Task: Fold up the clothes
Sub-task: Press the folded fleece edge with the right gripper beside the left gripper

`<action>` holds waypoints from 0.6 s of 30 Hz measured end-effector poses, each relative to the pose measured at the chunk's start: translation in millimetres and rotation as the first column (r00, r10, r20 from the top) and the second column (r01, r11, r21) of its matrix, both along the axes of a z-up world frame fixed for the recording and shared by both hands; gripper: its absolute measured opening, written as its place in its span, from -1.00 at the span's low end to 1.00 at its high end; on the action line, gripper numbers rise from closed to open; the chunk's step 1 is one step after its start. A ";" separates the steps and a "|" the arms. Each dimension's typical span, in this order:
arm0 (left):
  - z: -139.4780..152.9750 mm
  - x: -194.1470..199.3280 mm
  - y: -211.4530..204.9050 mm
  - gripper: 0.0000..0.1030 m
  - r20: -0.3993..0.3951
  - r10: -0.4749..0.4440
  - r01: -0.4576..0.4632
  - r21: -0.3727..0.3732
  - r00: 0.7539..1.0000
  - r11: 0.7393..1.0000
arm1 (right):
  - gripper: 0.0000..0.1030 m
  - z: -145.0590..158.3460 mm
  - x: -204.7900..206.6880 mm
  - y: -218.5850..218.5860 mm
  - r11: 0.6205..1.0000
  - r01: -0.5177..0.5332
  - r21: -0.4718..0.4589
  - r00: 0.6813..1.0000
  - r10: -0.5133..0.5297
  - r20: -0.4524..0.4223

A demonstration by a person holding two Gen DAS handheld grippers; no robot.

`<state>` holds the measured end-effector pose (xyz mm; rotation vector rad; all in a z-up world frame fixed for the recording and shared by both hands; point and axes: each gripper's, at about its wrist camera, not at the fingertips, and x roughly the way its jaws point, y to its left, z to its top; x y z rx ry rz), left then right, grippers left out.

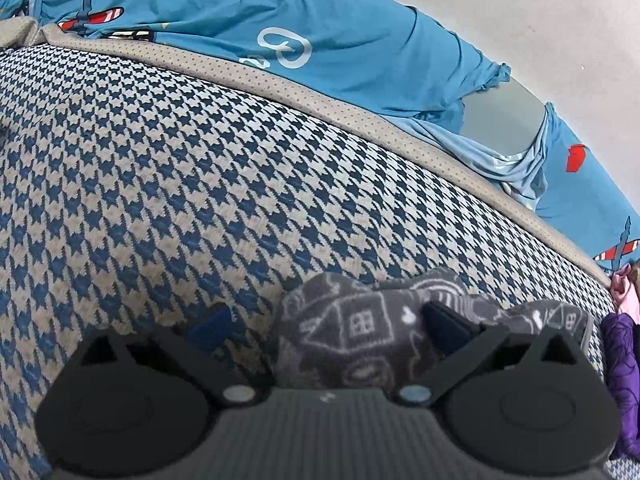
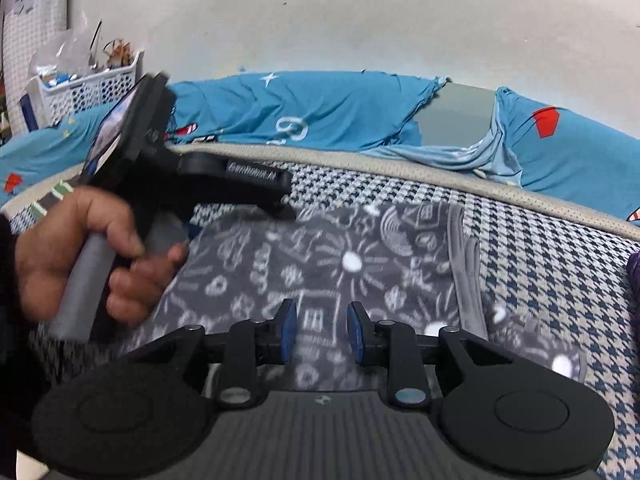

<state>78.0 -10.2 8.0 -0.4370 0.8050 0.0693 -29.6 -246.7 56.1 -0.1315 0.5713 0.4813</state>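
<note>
Houndstooth bedcover (image 1: 200, 160) under grey printed garment (image 2: 320, 256); left gripper (image 1: 326, 326) wide open around it, right gripper (image 2: 322, 332) part-open, empty.

grey doodle-print garment (image 2: 340, 264), flat on houndstooth bed (image 2: 540, 240)

Left tool (image 1: 324, 326) gapes wide; right tool (image 2: 322, 330) is parted; left hand (image 2: 80, 256) grips its handle.

Houndstooth mattress cover (image 1: 200, 168), blue and beige, beige dotted piping. Blue cartoon-print bedsheet (image 2: 320, 112) bunched behind it against white wall (image 2: 360, 20). White lattice basket (image 2: 88, 88) far left. Purple fabric (image 1: 622, 380) at right edge.
</note>
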 end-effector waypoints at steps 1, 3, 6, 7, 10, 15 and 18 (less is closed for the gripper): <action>0.1 0.0 -0.1 1.00 0.001 0.000 0.000 0.003 1.000 1.000 | -0.51 1.7 3.8 0.5 1.000 0.001 0.010 1.000 -0.001 0.000; 0.5 0.0 -1.7 1.00 0.002 0.002 -0.002 0.010 1.000 1.000 | -0.51 4.8 11.5 2.5 1.000 0.000 0.020 1.000 0.000 0.008; 1.6 0.3 -4.7 1.00 0.003 0.002 -0.002 0.026 1.000 1.000 | -0.51 8.1 22.3 9.0 1.000 -0.007 -0.003 0.999 0.007 0.044; 2.0 0.3 -5.3 1.00 0.003 0.001 -0.001 0.030 1.000 1.000 | -0.51 9.3 26.7 10.4 1.000 -0.005 -0.008 0.999 0.005 0.054; 3.0 0.3 -6.4 1.00 0.004 -0.001 0.001 0.043 1.000 0.999 | -0.51 11.6 40.9 13.2 1.000 0.003 -0.009 0.998 -0.002 0.063; 3.0 -0.8 -6.1 1.00 0.004 -0.006 0.006 0.049 1.000 0.999 | -0.51 11.3 61.8 16.6 1.000 0.014 -0.007 0.998 -0.014 0.060; 2.1 -1.6 -4.0 1.00 0.002 -0.010 0.009 0.045 1.000 0.999 | -0.51 8.9 70.2 20.6 1.000 0.012 -0.010 0.998 -0.011 0.059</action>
